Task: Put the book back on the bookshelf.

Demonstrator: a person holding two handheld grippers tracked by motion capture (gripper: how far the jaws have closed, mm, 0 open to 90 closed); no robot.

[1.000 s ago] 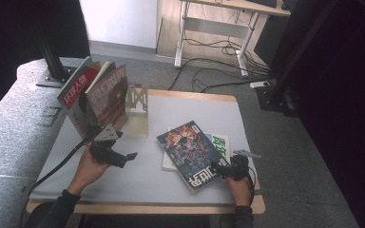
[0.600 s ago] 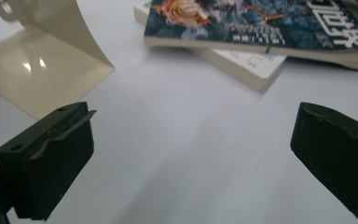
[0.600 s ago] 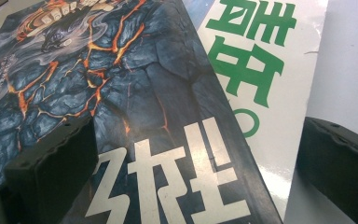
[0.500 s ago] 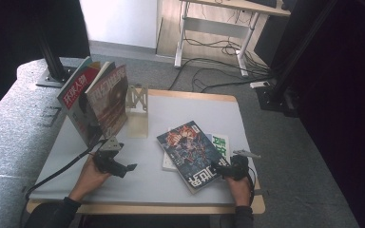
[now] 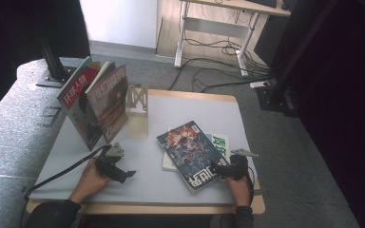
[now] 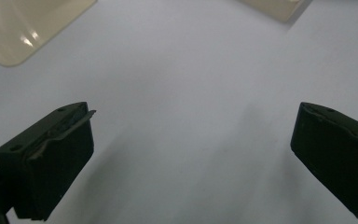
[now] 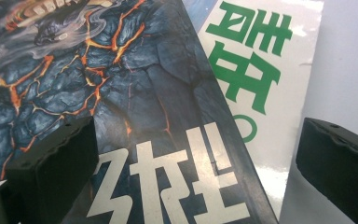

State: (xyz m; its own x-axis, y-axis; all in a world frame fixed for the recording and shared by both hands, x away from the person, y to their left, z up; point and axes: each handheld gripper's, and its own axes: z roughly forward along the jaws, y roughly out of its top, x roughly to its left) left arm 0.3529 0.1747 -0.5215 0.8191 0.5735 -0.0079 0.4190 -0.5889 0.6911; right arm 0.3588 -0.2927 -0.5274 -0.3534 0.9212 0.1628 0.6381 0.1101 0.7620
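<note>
The right hand-held gripper (image 5: pixel 220 167) is seen in the high view at the near right of the worktop (image 5: pixel 180 118), right at the near corner of the dark lava-patterned magazine (image 5: pixel 192 153). In the right gripper view its jaws are spread wide — released, with nothing clamped — and the magazine's near edge with its large white characters lies between them, one jaw over the cover, the other over bare worktop. Beneath this magazine a white magazine with green characters (image 7: pixel 256 60) is found, its right part showing past the dark cover's edge; the stack lies flat, right of the worktop's centre.

The left hand-held gripper (image 5: pixel 123 175) is held low at the near left of the worktop, well apart from the stack. In the left gripper view its jaws are likewise wide apart and released, with plain grey worktop between them. A cream bookend (image 5: pixel 138 116) stands at the far left — two upright magazines (image 5: pixel 95 107) are leaned just to its left.
</note>
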